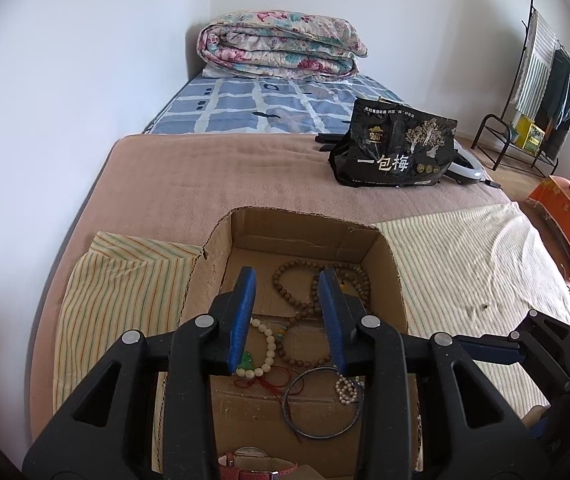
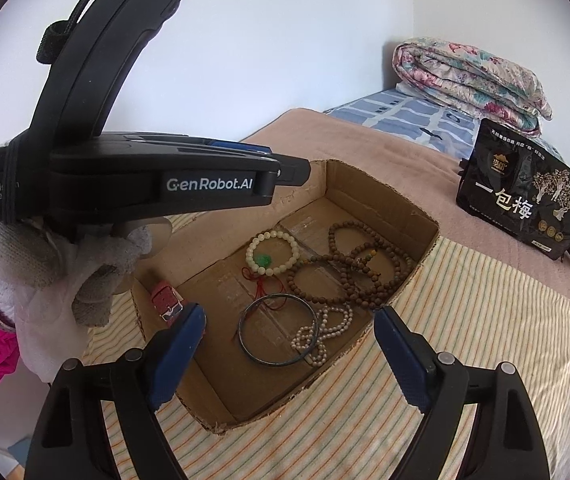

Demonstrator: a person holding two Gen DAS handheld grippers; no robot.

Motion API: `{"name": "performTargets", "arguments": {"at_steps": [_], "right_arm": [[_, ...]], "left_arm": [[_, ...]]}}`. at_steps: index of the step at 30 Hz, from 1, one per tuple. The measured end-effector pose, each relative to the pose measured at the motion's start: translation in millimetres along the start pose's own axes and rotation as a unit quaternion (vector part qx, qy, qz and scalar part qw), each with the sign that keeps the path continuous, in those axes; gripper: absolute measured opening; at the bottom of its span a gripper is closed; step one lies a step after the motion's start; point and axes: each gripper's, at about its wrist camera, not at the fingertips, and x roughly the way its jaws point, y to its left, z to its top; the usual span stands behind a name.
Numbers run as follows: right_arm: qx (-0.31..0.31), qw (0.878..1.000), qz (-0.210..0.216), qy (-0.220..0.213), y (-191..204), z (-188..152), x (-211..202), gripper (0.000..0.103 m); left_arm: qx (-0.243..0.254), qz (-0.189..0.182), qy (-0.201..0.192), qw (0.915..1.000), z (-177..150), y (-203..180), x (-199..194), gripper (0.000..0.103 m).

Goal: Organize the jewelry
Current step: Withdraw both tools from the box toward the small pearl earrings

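I hold my left gripper (image 1: 287, 280) above the cardboard box (image 2: 389, 196) on the bed (image 1: 205, 176), its blue pads narrowly apart with nothing between them. My right gripper (image 2: 289, 322) hangs at the box's near edge, spread wide and empty. All the jewelry lies on the box floor: the brown wooden bead strand (image 2: 351, 270) toward the far corner, the pale bead bracelet (image 2: 272, 251) with a green charm beside it, the dark bangle (image 2: 278, 331) touching the small pearl strand (image 2: 325, 334). A pink strap (image 2: 167, 300), probably a watch, lies by the left wall. A black snack bag (image 2: 525, 204) stands well apart.
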Motion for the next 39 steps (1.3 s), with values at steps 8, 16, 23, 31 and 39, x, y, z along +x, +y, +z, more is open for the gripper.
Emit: {"name": "performTargets", "arguments": {"at_steps": [8, 16, 23, 31, 39], "right_arm": [[0.002, 1.0, -0.006, -0.008, -6, -3, -14, 0.088], [0.01, 1.0, -0.014, -0.018, -19, -10, -33, 0.088], [0.018, 0.999, -0.029, -0.026, -37, -21, -57, 0.092], [0.043, 0.997, -0.054, -0.038, -67, -41, -87, 0.096], [0.092, 0.99, -0.096, -0.048, -105, -64, -115, 0.103]], "left_arm": [[0.007, 0.004, -0.009, 0.9999, 2, -13, -16, 0.033], [0.016, 0.005, -0.018, 0.9997, 4, -33, -31, 0.033], [0.024, -0.001, -0.032, 0.9992, 5, -56, -45, 0.046], [0.039, -0.007, -0.04, 0.9984, 5, -88, -53, 0.046], [0.048, -0.019, -0.033, 0.9981, -1, -116, -52, 0.047]]}}
